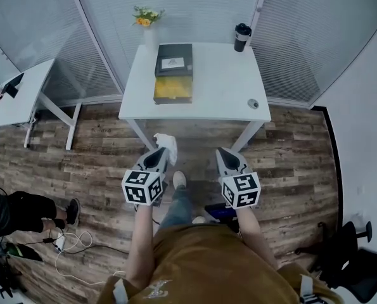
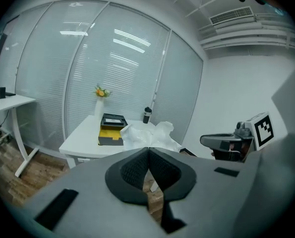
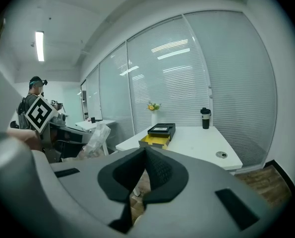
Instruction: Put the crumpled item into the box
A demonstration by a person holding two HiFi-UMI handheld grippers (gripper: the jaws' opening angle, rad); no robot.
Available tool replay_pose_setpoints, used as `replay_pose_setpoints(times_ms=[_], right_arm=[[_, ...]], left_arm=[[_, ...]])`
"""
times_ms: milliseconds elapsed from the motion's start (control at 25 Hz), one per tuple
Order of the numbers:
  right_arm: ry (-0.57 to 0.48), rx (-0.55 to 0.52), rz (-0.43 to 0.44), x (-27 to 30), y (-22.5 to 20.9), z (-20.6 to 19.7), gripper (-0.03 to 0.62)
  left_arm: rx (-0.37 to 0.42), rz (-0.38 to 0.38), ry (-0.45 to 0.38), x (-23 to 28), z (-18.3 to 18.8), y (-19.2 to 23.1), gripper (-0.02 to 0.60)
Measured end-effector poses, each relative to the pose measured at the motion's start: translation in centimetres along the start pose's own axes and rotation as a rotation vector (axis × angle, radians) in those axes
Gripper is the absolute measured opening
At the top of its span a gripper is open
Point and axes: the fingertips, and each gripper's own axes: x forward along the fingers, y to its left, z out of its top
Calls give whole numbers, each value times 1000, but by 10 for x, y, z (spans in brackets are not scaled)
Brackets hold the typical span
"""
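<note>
Tightly, left gripper's (image 2: 148, 148) ribbed fingers (image 2: 133, 170) pinch a crinkly white crumpled item (image 2: 146, 135).

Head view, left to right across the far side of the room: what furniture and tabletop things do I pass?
In order: side desk → flower vase → box → black tumbler.

No words, brands or numbers can be read. The pale label (image 1: 173, 63) on the box (image 1: 173, 88), near the bench (image 1: 226, 87) far edge, is too small to read.

An office: white desk (image 1: 220, 87) against blinded glass partition walls (image 1: 194, 11) (wood-plank floor (image 1: 99, 163) underfoot).
</note>
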Motion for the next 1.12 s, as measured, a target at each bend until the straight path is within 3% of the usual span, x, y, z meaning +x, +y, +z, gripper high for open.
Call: replay_pose_setpoints(times_ms=[440,720,1120], right_arm=[[28,31,-16,143,-55,34,12],[70,27,-43,231,-81,59,12],[94,62,-69,297,-102,76,12]], left_arm=[[10,-31,50,119,60,81,26],[-21,-60,79,194,98,147,26],[-45,-134,99,260,120,184,26]])
